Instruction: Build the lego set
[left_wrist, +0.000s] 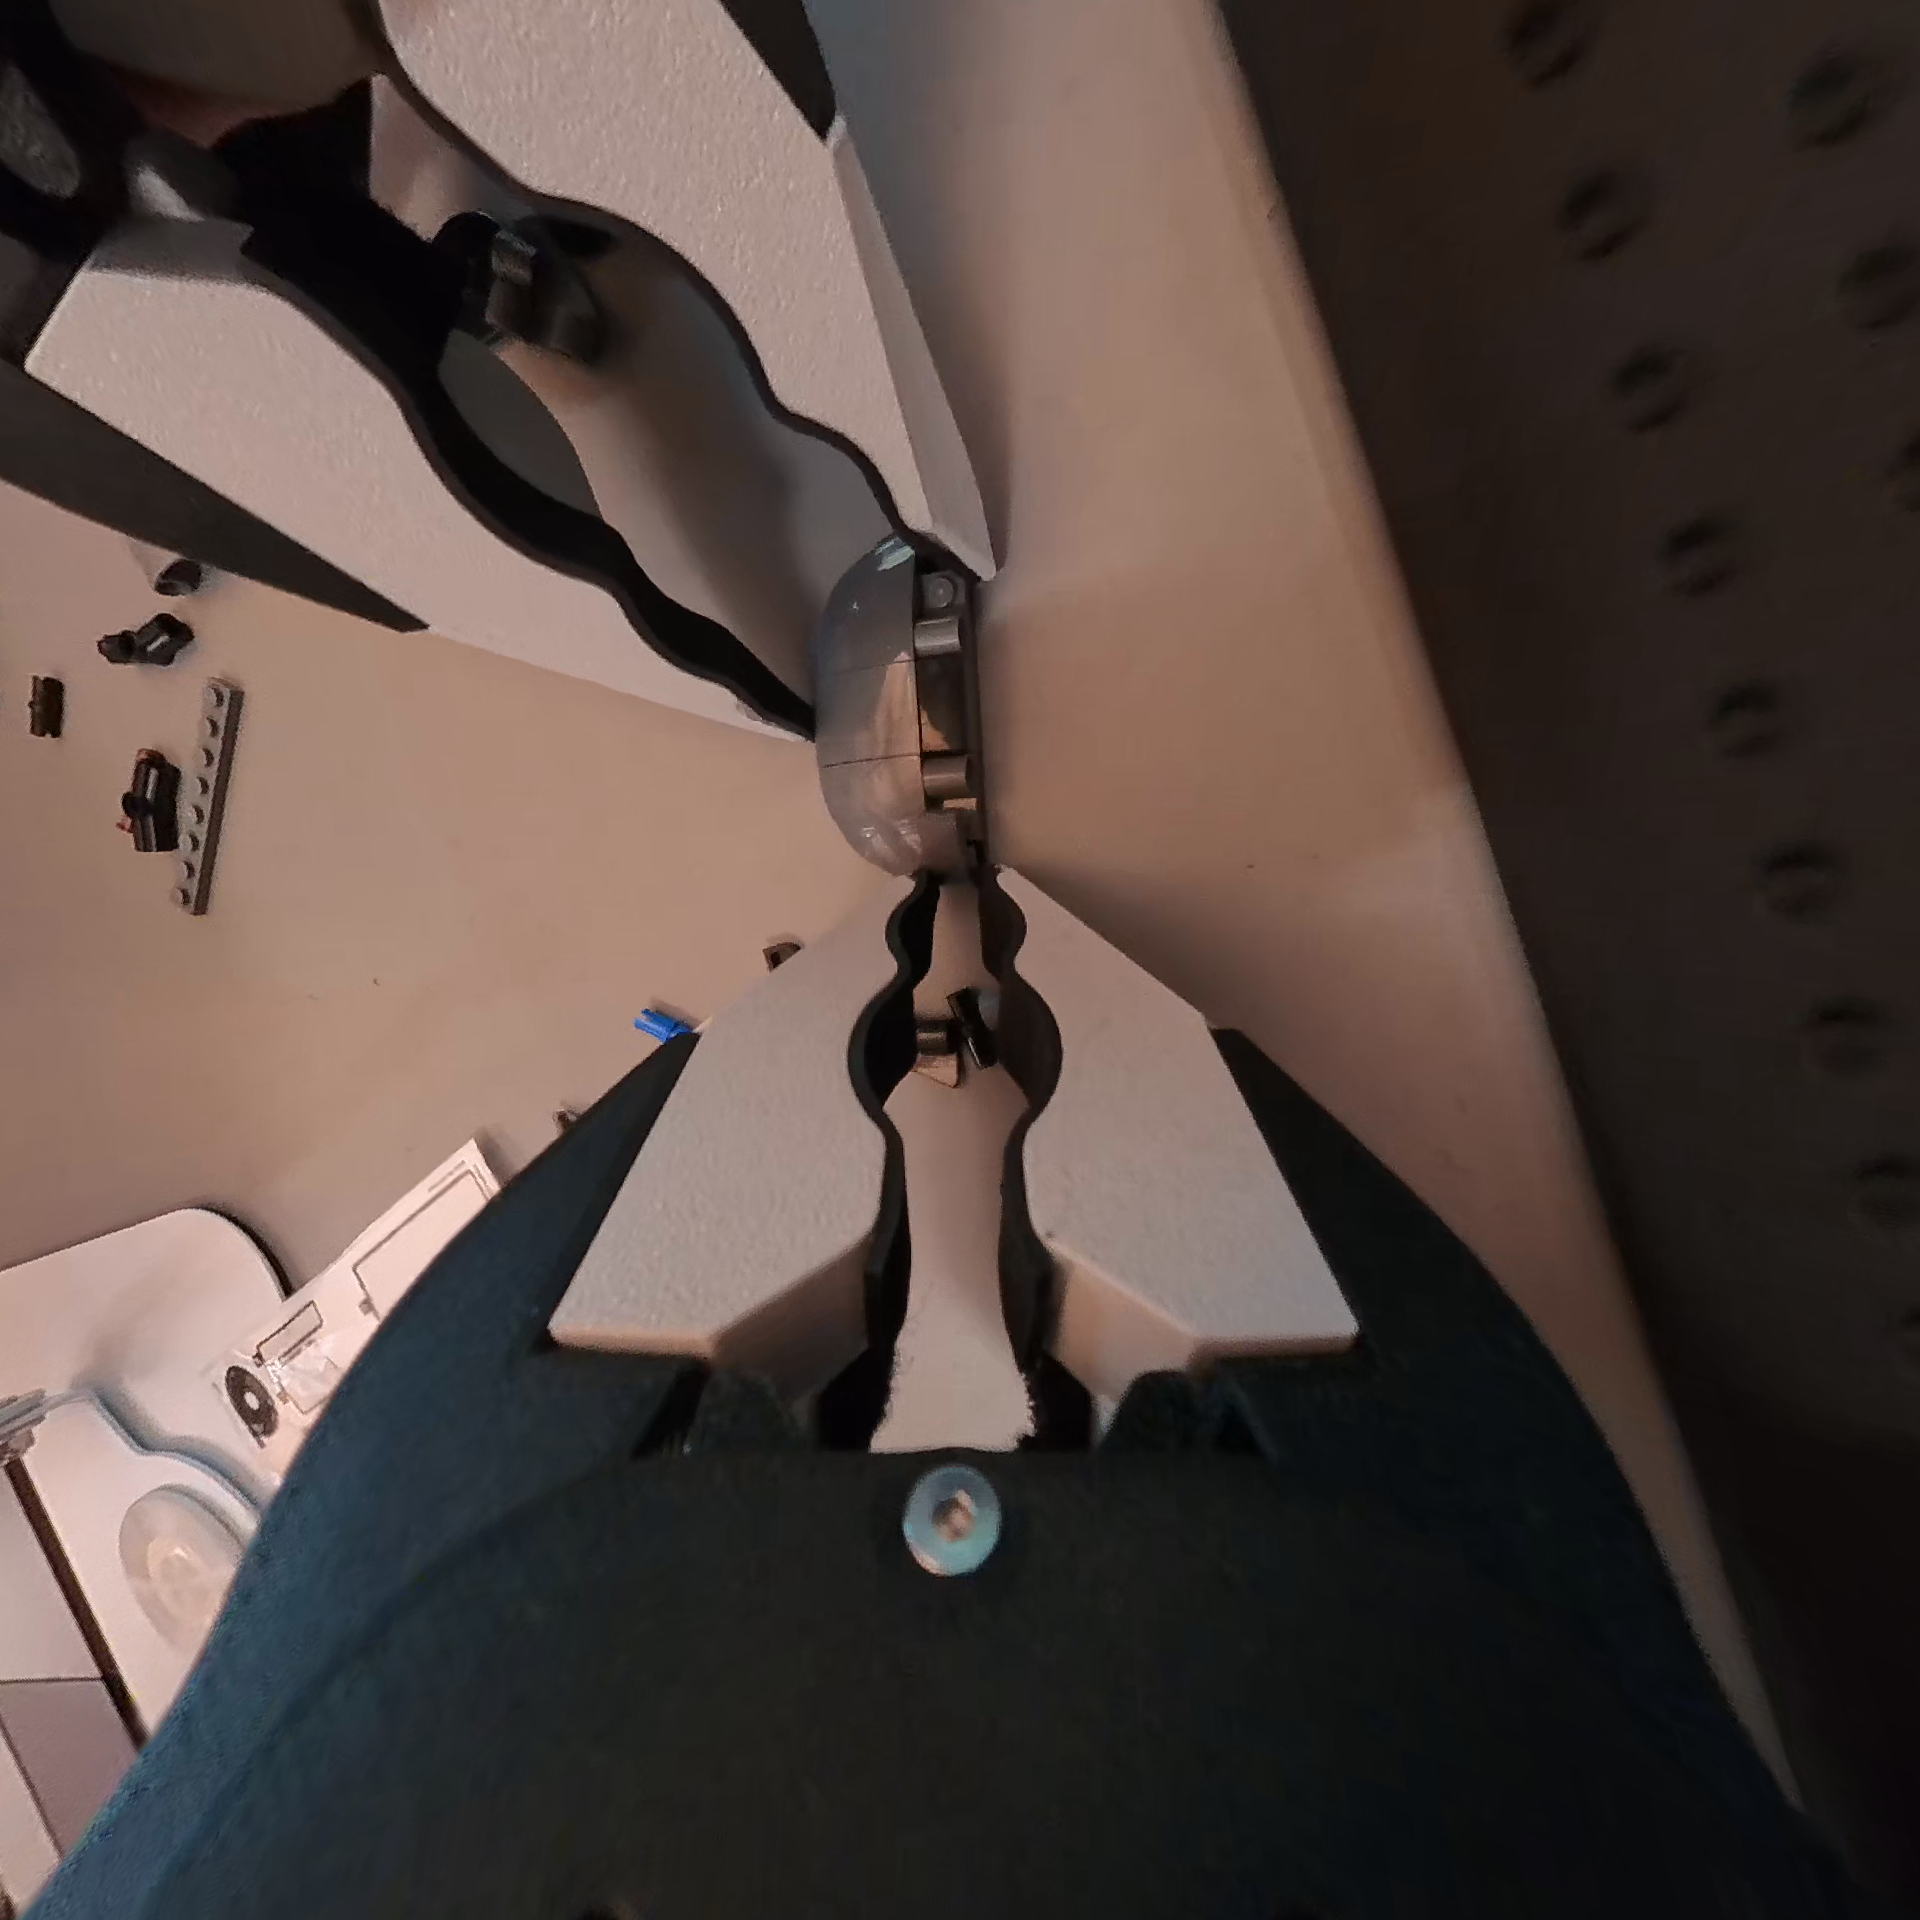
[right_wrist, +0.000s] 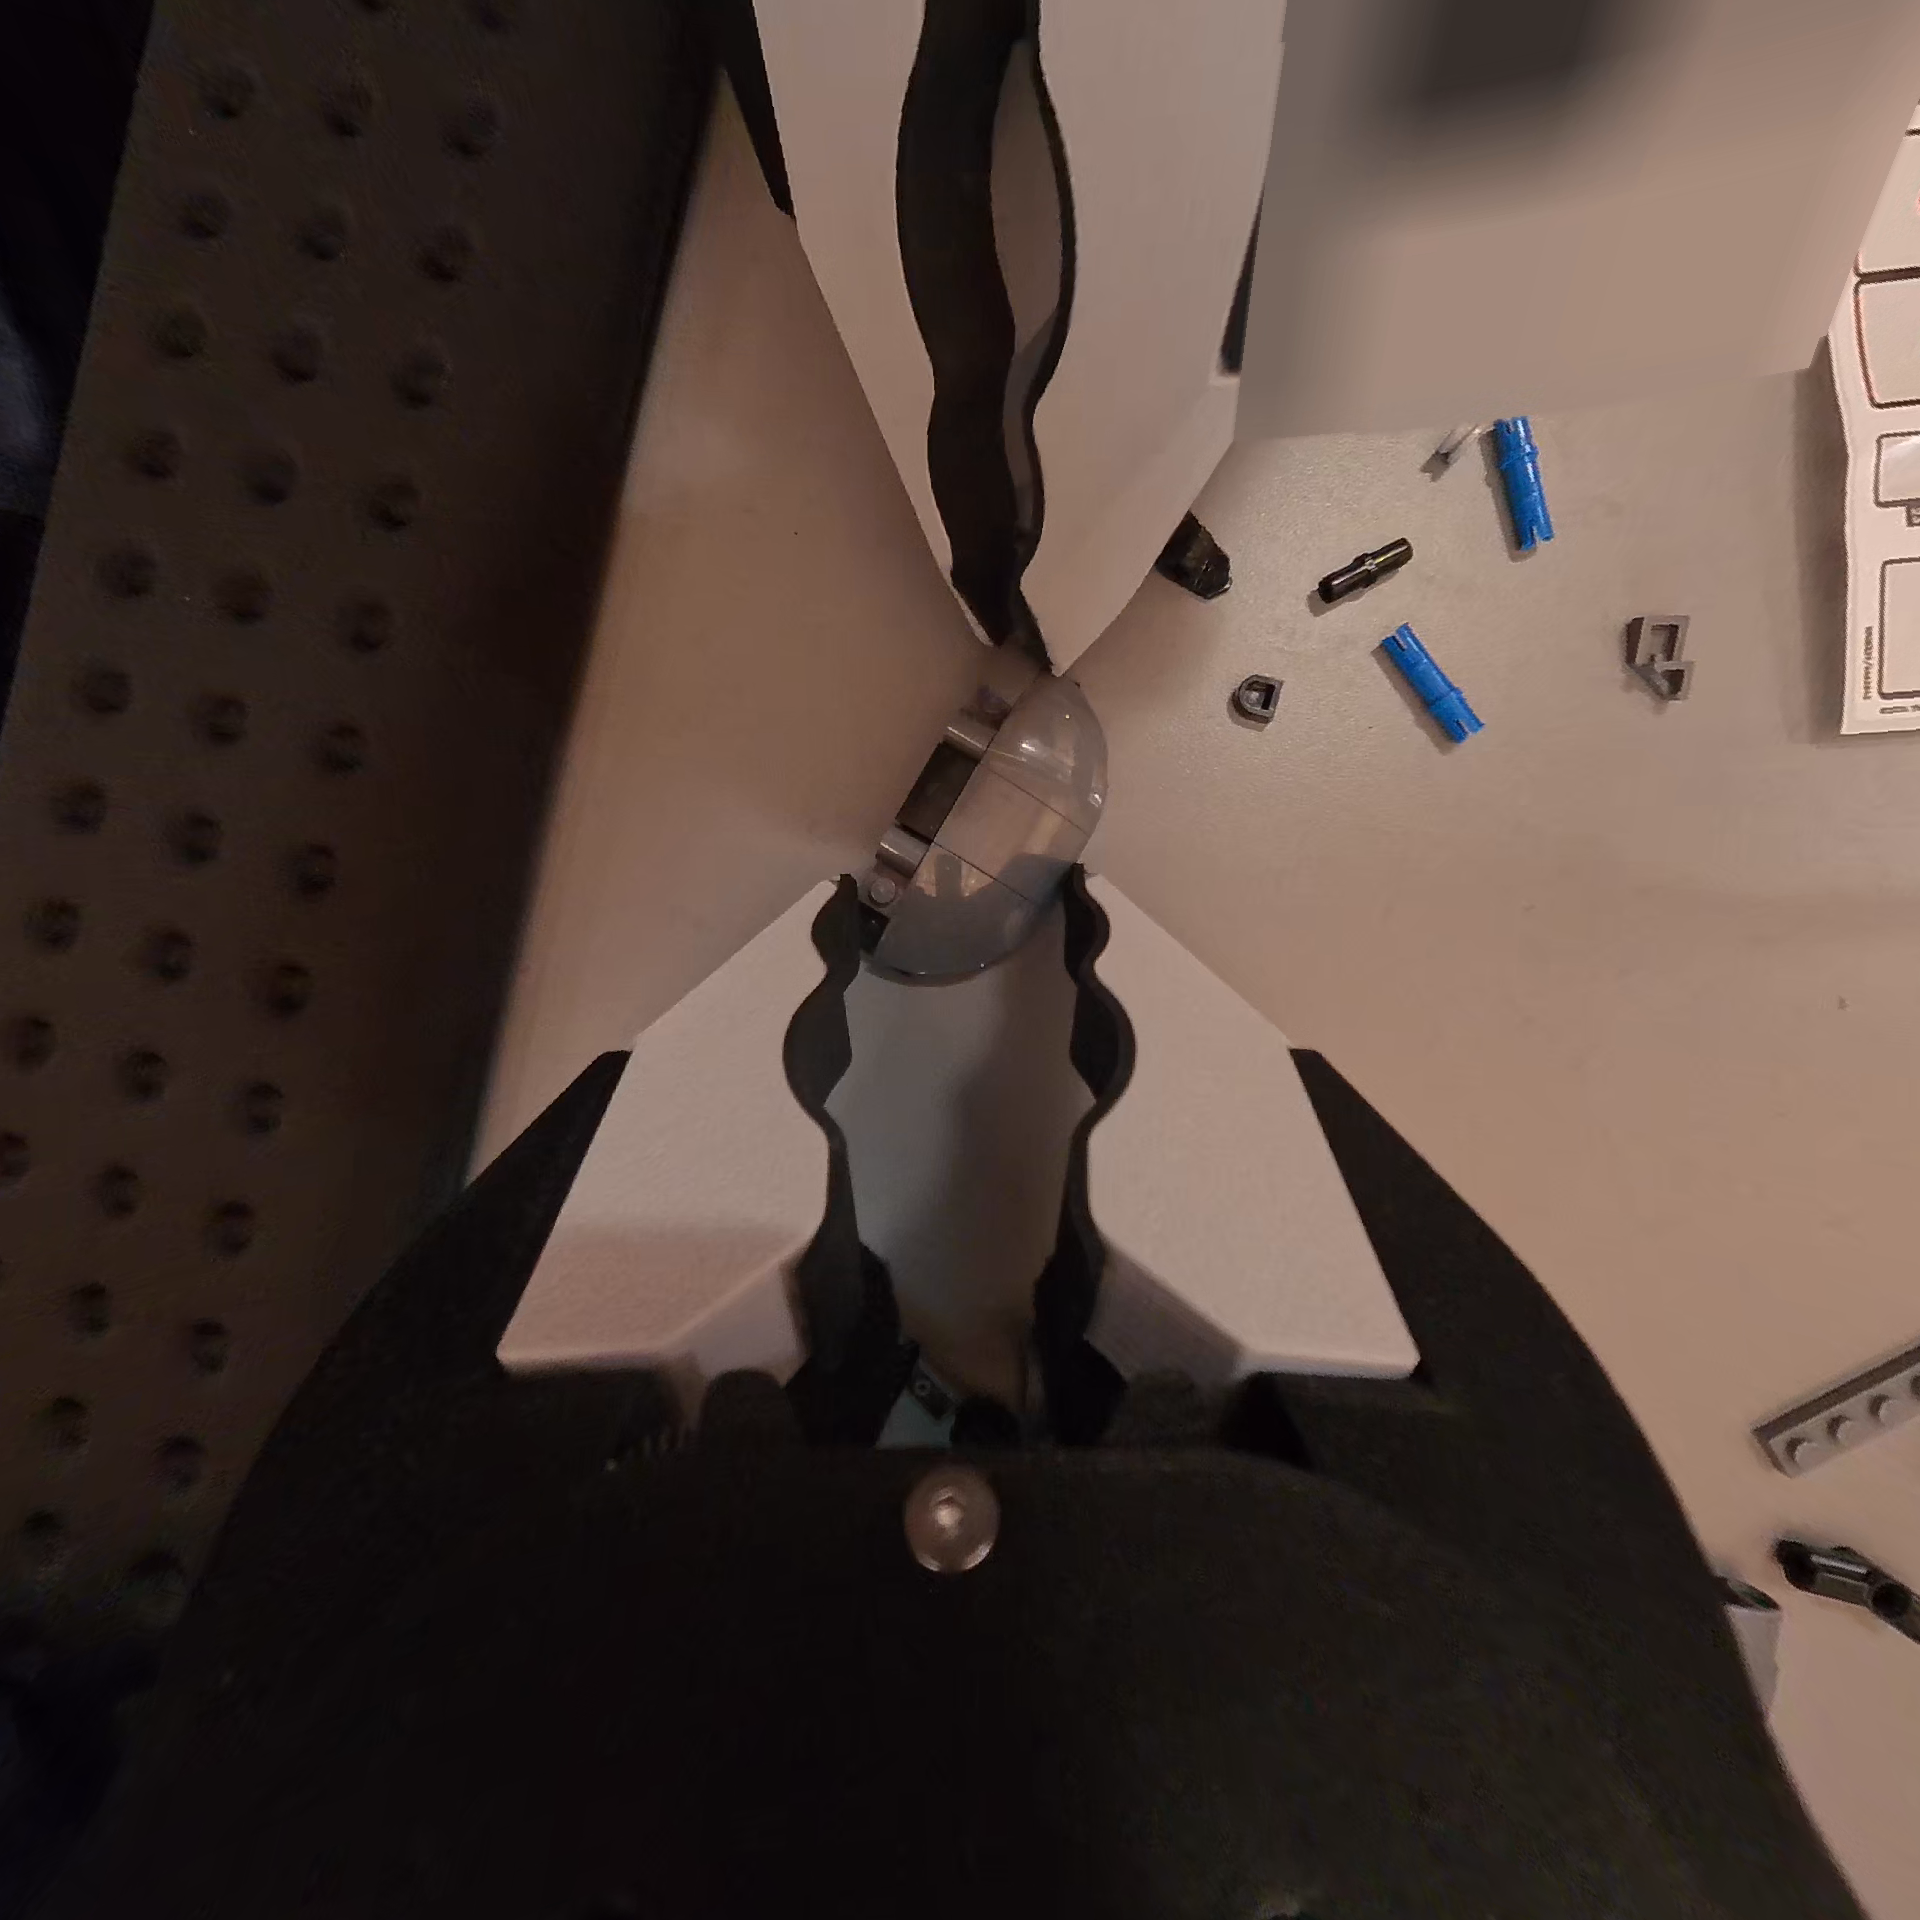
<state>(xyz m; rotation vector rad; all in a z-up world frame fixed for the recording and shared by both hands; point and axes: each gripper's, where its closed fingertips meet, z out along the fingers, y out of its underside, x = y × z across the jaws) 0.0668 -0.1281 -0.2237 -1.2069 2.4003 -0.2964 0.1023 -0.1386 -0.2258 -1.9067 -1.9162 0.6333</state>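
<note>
Both claws pinch the grey lego assembly (right_wrist: 992, 821) between them above the table (right_wrist: 1455, 987): your left gripper (left_wrist: 951, 878) nips its end, your right gripper (right_wrist: 966, 914) spans its rounded shell. Only your right view shows two blue pins (right_wrist: 1432, 681) and a black pin (right_wrist: 1363, 569); only your left shows the long grey plate (left_wrist: 213, 795). The table edge lies just beside the assembly.

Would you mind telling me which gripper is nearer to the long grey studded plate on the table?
Right. The long grey plate lies beside the right gripper's base; the left gripper reaches in from the opposite side of the grey assembly both hold, farther off.
</note>
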